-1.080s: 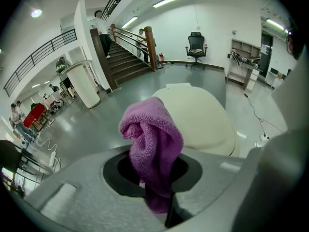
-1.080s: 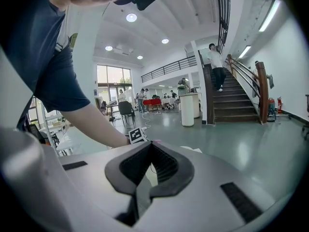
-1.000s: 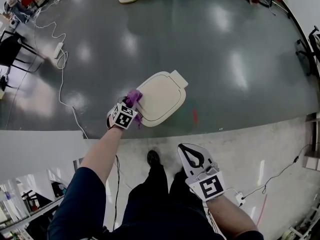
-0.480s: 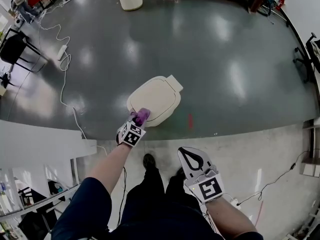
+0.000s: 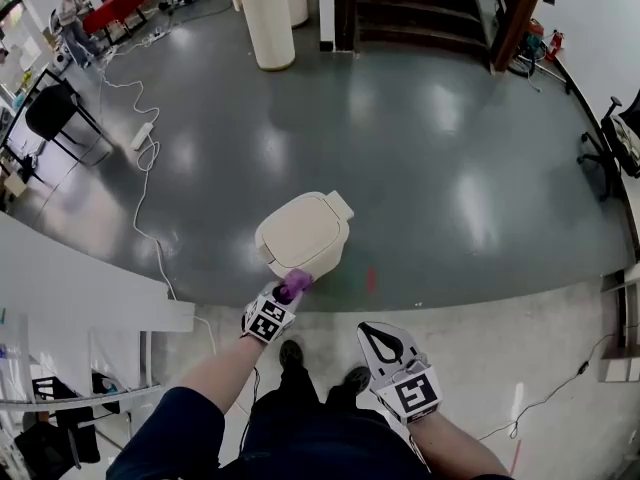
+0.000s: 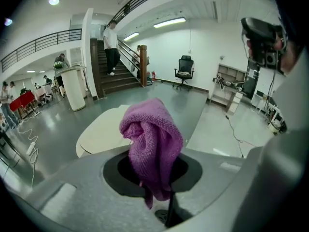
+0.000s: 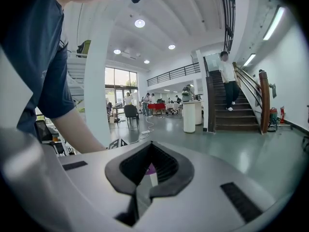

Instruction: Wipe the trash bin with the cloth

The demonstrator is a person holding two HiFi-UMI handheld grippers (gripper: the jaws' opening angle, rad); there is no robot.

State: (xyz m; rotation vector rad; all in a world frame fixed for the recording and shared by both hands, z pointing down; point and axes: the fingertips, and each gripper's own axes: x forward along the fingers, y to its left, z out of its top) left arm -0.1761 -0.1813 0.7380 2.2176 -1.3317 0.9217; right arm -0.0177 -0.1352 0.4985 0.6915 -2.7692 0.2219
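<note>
The cream trash bin (image 5: 300, 230) stands on the grey floor, lid shut, just ahead of my feet. My left gripper (image 5: 288, 294) is shut on a bunched purple cloth (image 5: 296, 284), which sits at the bin's near edge. In the left gripper view the cloth (image 6: 153, 135) stands up between the jaws and hides their tips, with the bin's lid (image 6: 102, 130) just beyond. My right gripper (image 5: 372, 308) hovers low near my legs, apart from the bin. Its pads (image 7: 165, 164) meet at the tip with nothing held.
A taller white bin (image 5: 270, 20) stands at the back beside dark stairs (image 5: 420, 8). A white cable and power strip (image 5: 142, 136) trail across the floor at left, near a black chair (image 5: 52, 113). A white ledge (image 5: 80, 278) is at my left. An office chair (image 5: 612, 133) stands far right.
The view has pulled back and tilted up, so the bin looks smaller. My left gripper slid the cloth from the lid's left rim to the bin's near edge. The right gripper barely moved.
</note>
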